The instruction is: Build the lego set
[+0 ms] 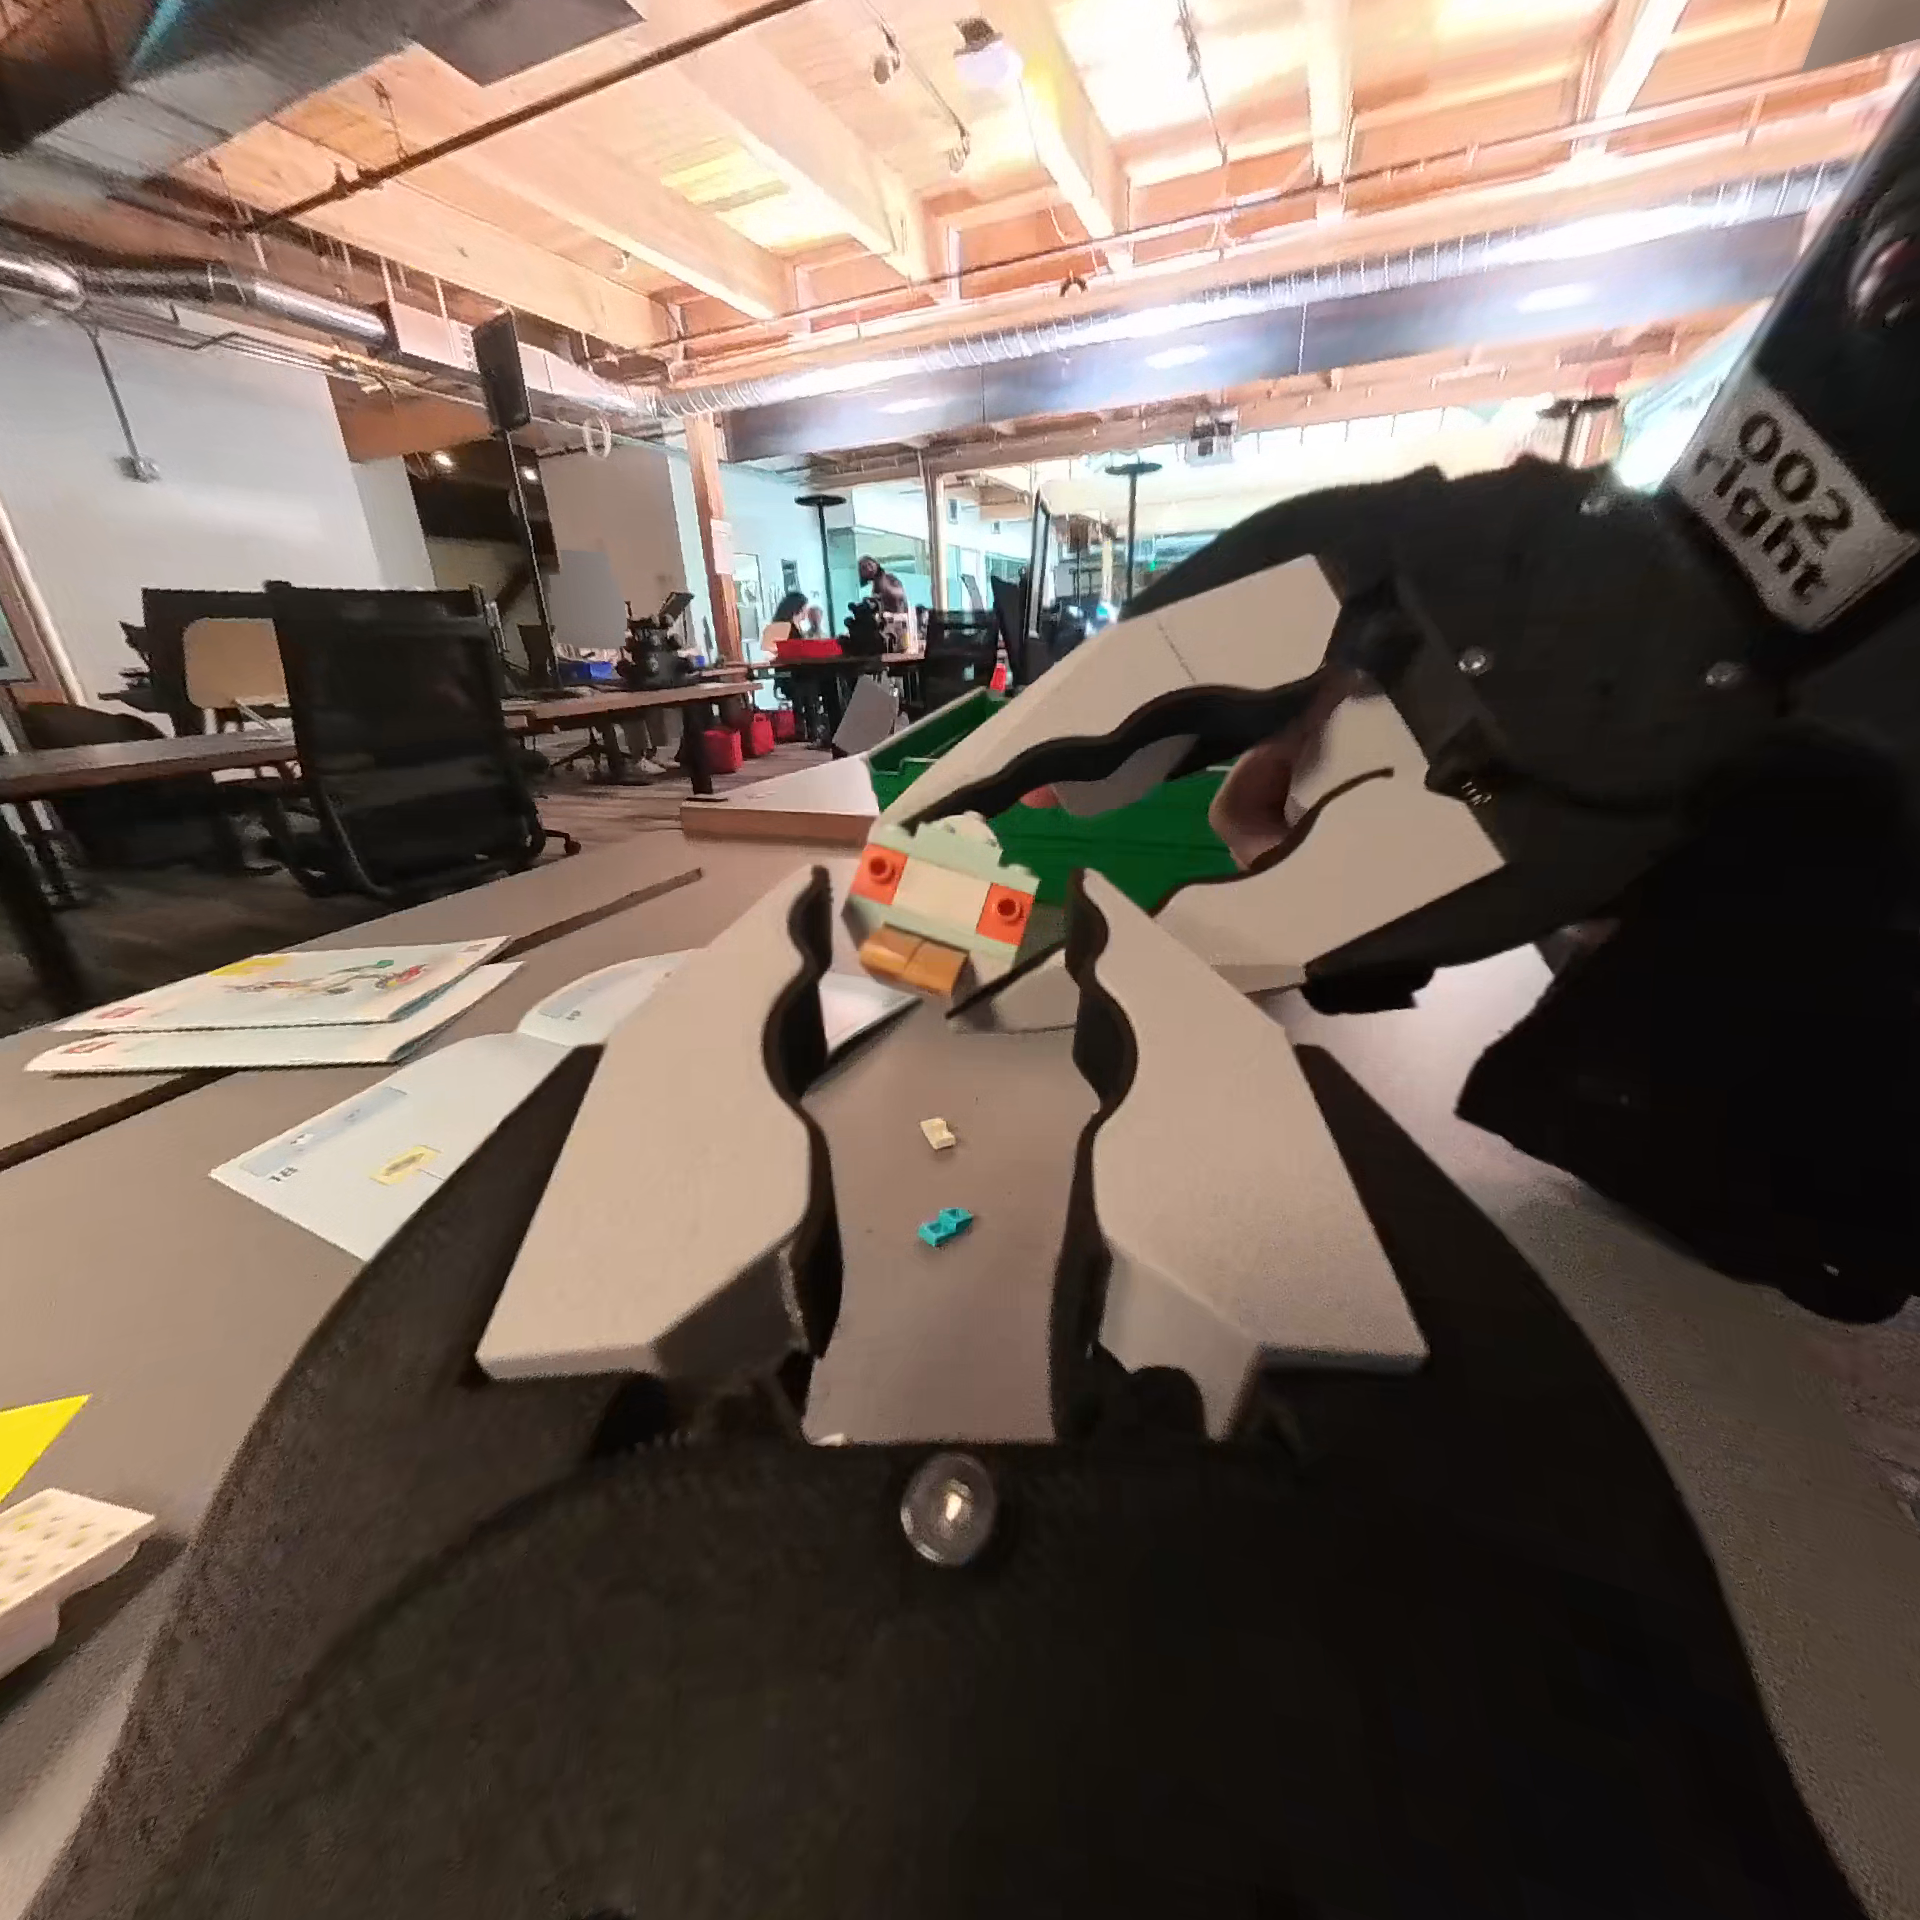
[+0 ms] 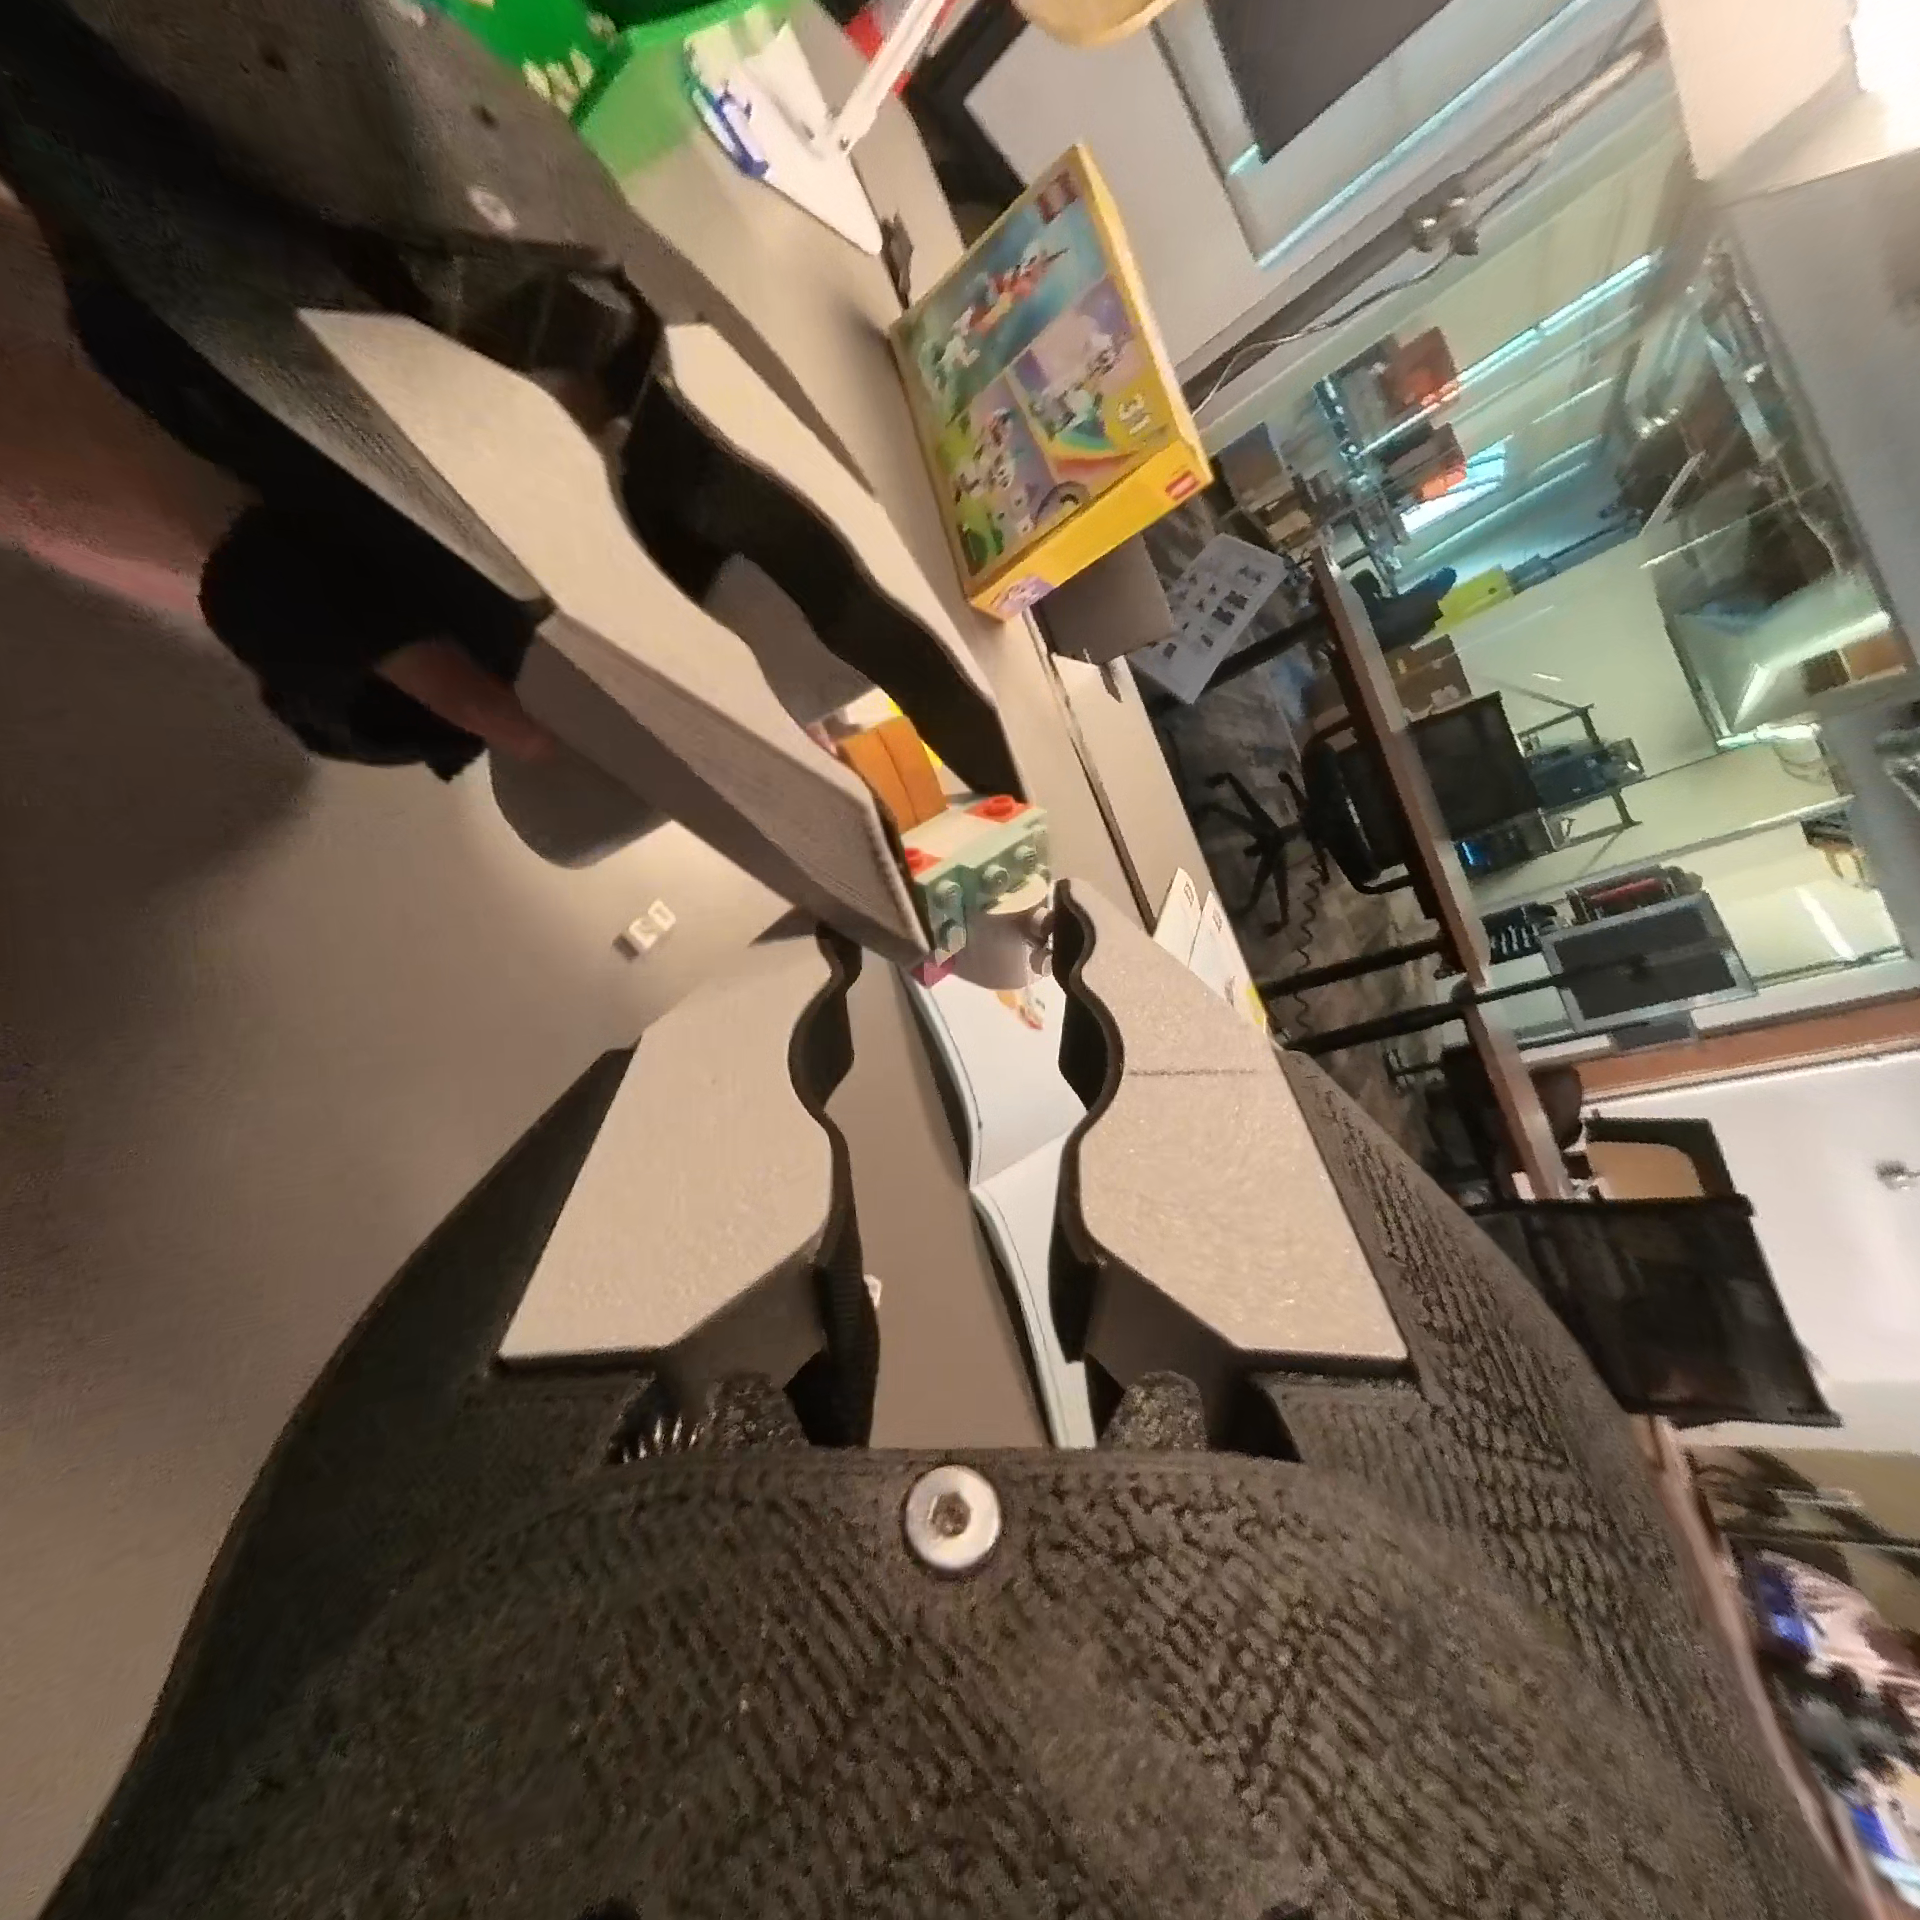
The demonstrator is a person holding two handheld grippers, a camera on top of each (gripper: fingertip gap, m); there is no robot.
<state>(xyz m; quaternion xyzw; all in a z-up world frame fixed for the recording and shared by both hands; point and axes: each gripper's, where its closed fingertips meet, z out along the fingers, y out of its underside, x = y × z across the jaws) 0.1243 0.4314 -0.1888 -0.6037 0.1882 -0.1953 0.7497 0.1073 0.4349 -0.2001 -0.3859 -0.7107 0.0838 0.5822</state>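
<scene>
A small lego assembly (image 1: 945, 914) of mint, white, orange and tan bricks is held up above the grey table (image 1: 156, 1299). My left gripper (image 1: 951, 894) has a finger on each side of it and looks shut on it. My right gripper (image 1: 925, 920) comes in from the upper right, with one finger over the assembly and one under it. In the right wrist view the assembly (image 2: 982, 868) sits between the left gripper's fingers (image 2: 727, 727). Its white end lies between my right gripper's tips (image 2: 951, 925). I cannot tell whether the right pads press on it.
A cream piece (image 1: 938, 1132) and a teal piece (image 1: 945, 1228) lie on the table under the left gripper. Instruction booklets (image 1: 281, 997) lie at the left and a green tray (image 1: 1101, 831) stands behind. The lego box (image 2: 1049, 395) stands at the table's far side.
</scene>
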